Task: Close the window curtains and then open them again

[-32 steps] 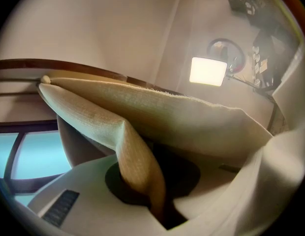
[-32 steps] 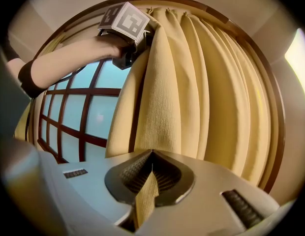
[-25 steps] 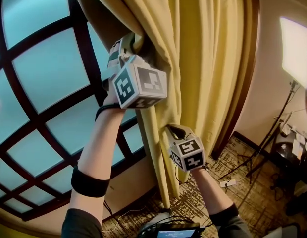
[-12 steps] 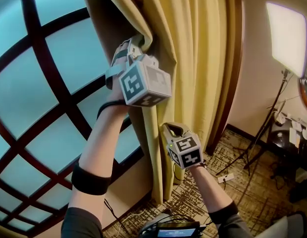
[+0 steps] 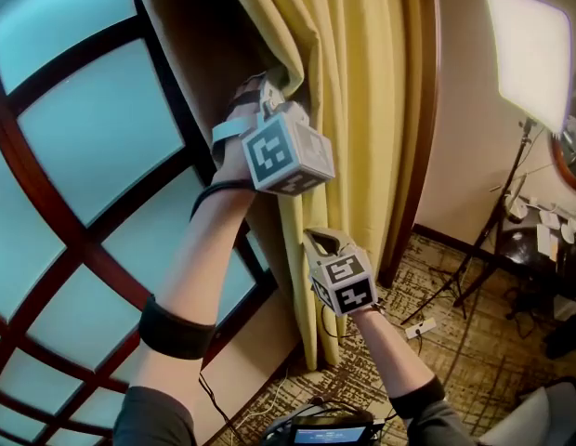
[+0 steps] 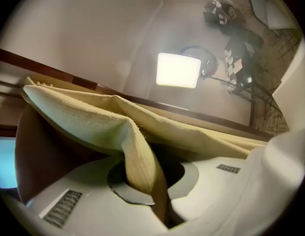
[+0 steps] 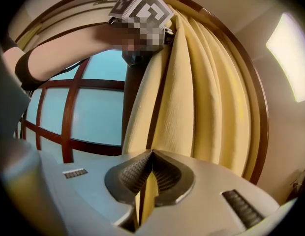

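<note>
Left gripper (image 5: 266,85): jaws closed on the curtain (image 5: 362,110). In the left gripper view a fold of the yellow cloth (image 6: 83,119) runs down between the fingers (image 6: 142,200) and is pinched there. The rest of the panel spreads out past the fingertips.

Right gripper (image 5: 318,240): jaws closed on the same curtain, lower down. In the right gripper view the ridged pads (image 7: 130,173) meet at their tips, with a narrow strip of the curtain's edge (image 7: 146,193) clamped between them lower in the throat.

Position: the left gripper is above the right gripper and both are on the curtain's leading edge. The gathered folds hang just to the right of both sets of fingertips, bunched against the dark wooden frame (image 5: 413,156). The window (image 5: 93,137) lies to the left of the fingertips, blue glass crossed by brown wooden bars, uncovered over the part in view.

Beyond the fingertips of the left gripper, a lit panel lamp (image 6: 178,70) stands on a tripod stand (image 5: 497,221), well apart from the curtain, on patterned carpet (image 5: 455,360).

Counts:
- grippers: 2
- marker cubes: 2 (left (image 5: 288,156), right (image 5: 344,284))
- curtain panels in view: 1
- lit lamp panels: 1
- black bands on the left forearm (image 5: 175,328): 1
</note>
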A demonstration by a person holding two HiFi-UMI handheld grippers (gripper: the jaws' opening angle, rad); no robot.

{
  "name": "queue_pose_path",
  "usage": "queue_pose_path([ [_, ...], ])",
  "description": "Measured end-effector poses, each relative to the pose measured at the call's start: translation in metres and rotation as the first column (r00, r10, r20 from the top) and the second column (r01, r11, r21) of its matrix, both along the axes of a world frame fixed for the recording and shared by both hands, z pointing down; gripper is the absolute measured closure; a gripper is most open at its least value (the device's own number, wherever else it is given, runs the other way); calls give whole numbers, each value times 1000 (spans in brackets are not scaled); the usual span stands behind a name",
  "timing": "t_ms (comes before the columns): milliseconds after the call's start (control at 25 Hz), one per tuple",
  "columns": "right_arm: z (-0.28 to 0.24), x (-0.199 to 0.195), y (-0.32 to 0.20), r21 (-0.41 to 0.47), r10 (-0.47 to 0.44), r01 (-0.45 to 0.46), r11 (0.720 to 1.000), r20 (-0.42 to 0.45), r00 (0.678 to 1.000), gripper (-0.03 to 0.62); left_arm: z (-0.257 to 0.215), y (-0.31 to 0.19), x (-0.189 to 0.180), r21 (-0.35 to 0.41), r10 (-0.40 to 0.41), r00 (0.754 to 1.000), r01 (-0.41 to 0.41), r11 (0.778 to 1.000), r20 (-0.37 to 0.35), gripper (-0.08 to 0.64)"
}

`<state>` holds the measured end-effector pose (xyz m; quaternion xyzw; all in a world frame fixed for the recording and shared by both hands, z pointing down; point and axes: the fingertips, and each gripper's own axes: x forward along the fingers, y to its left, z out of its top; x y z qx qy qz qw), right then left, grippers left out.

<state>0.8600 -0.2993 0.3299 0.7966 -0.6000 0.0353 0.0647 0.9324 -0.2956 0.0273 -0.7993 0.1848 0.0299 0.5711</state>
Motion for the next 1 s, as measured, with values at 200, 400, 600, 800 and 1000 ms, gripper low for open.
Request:
queue_pose_path([
  [200, -8, 59, 15, -8, 105, -105, 994, 48, 993, 577, -30, 22, 44, -16, 94, 995, -94, 995, -44, 558],
  [400, -4, 81, 25, -3, 175, -175, 985, 22, 984, 577, -25, 30, 43, -20, 126, 991, -127, 992, -54, 558],
  [600, -21, 73, 17, 15, 219, -219, 976, -20, 975, 577, -28, 31, 19, -5, 171, 982, -172, 985, -80, 558],
  [800, -31, 102, 12, 25, 216, -215, 976, -40, 976, 575, -28, 31, 25, -3, 188, 978, -189, 982, -88, 558],
  [1000, -59, 133, 3, 22, 168, -167, 986, -75, 983, 575, -27, 22, 43, -12, 157, 983, -159, 987, -93, 558],
])
